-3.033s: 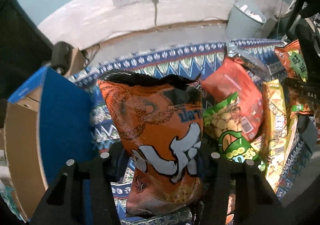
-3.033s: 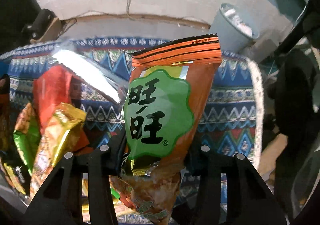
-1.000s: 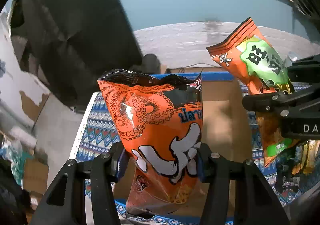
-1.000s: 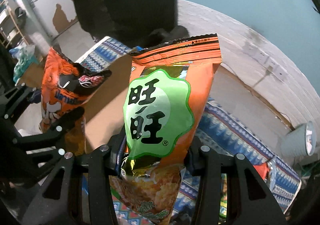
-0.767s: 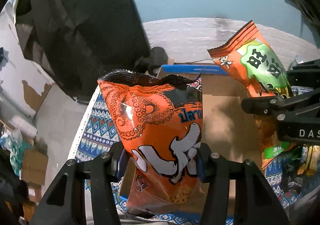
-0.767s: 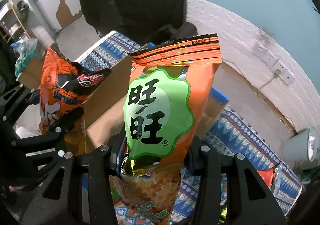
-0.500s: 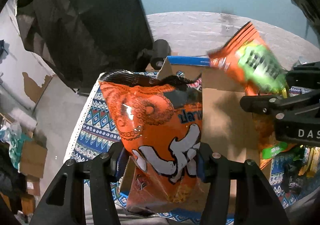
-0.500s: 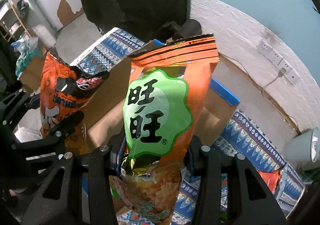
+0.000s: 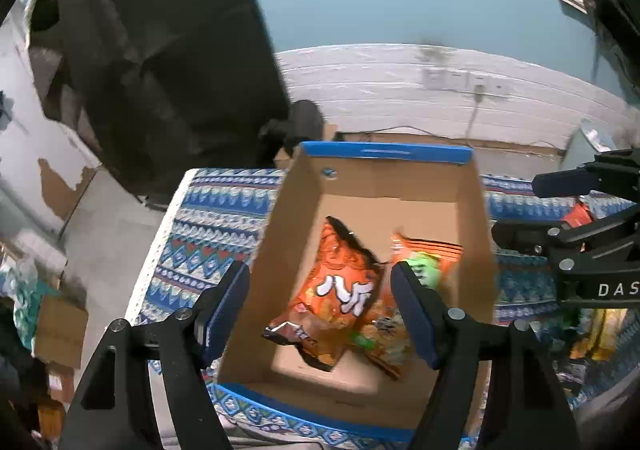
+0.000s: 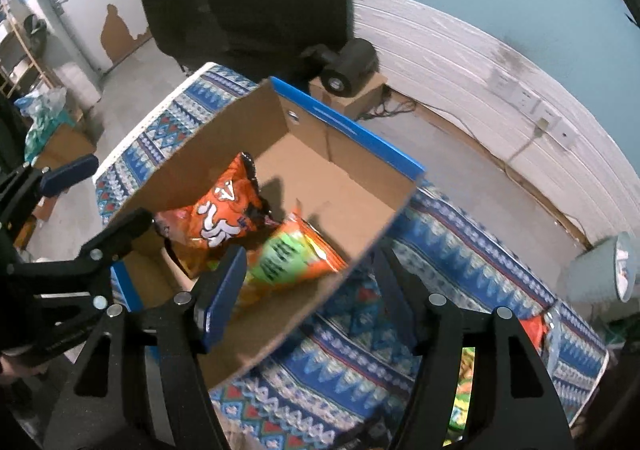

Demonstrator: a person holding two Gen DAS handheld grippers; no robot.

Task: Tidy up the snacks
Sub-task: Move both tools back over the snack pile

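A: Box [image 9: 382, 186] set on patterned cloth [image 9: 208, 226], flaps up, mouth open to both claws; placed so for dropping in from above.

B: Confirmed. Octopus-print bag [image 9: 332, 290] found lying inside on cardboard floor, toward the left wall. Green-label bag [image 9: 420, 270] just beside it, edges overlapping, blurred in left view, so possibly not yet settled.

A: Left gripper [image 9: 320, 310]?

B: Jaws opening, nothing between the pads; box interior seen through the gap. Poised over the box, angled down.

A: Right gripper [image 10: 304, 290]?

B: Likewise opening and empty. Hangs over the near right wall of the box, green-label bag below and ahead in right view.

A: Reason for the pairing?

B: Judged a joint release, one bag per claw, both aimed at a single container.

A: Remaining stock?

B: More packets [image 10: 466, 382] glimpsed on cloth at right, outside the box. Sorting judged only partly done.
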